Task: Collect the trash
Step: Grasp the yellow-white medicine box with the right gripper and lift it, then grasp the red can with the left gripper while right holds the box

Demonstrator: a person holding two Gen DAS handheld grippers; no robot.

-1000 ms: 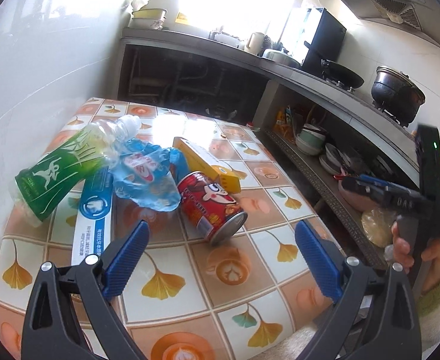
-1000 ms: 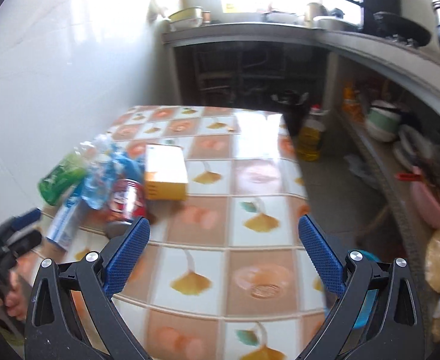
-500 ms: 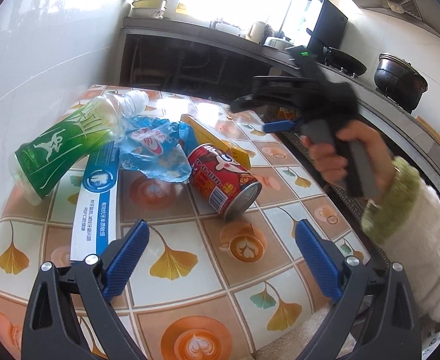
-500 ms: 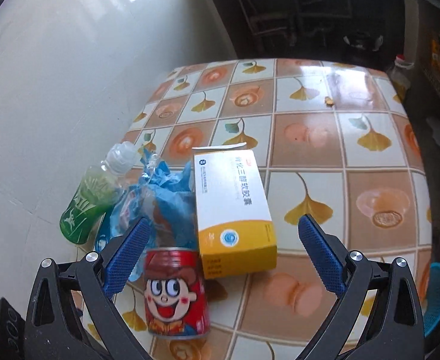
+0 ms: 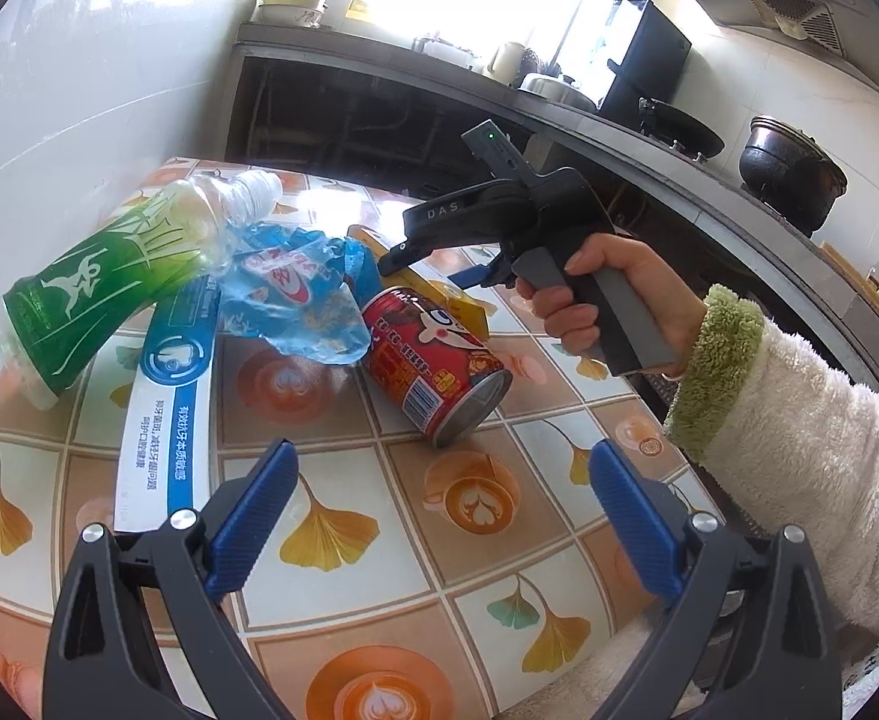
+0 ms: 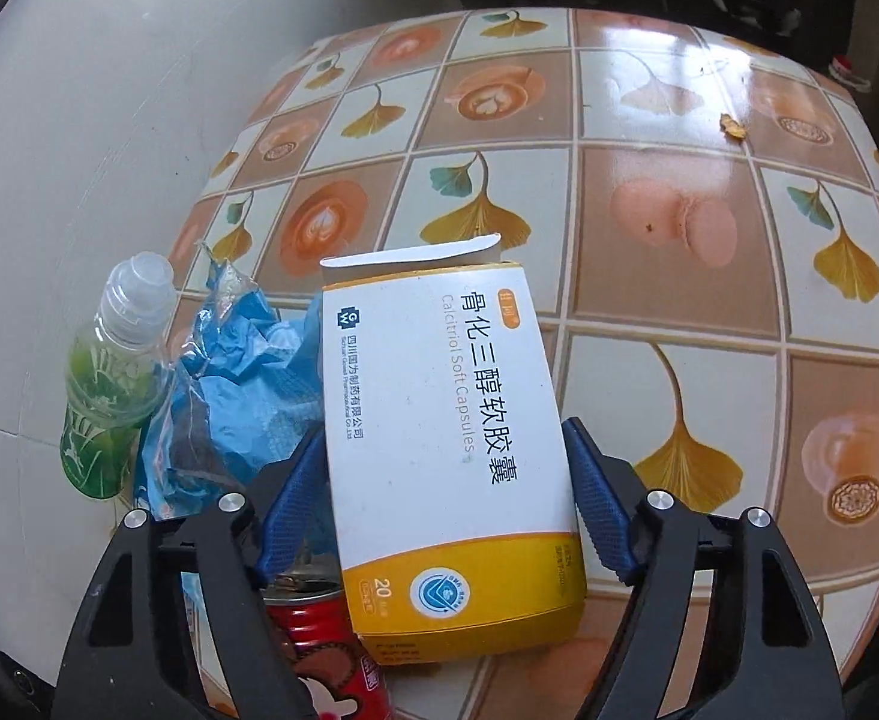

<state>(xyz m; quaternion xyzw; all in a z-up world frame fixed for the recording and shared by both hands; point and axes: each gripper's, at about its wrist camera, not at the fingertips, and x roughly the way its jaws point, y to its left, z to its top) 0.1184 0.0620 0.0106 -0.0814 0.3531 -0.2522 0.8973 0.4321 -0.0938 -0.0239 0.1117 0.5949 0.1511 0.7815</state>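
In the lower middle of the right wrist view, find the right gripper point(image 6: 442, 432) astride the white-and-yellow cardboard medicine box point(image 6: 439, 396), jaws just now closing, its 2 blue pads right at the long sides. Cannot tell whether pressing yet. Lies tilted, near end propped on the red printed drink can point(image 6: 319, 648), atop the leaf-patterned table point(image 6: 679, 210).

Could twist or slip out if pinched on only 1 edge of that slant. Could buckle inward, being thin card with 1 flap open. Might nudge the can into rolling, or drag along the crumpled blue plastic wrapper point(image 6: 241, 384) just left.

At the bottom of the left wrist view, see the left gripper point(image 5: 442, 447) wide open, holding nothing.
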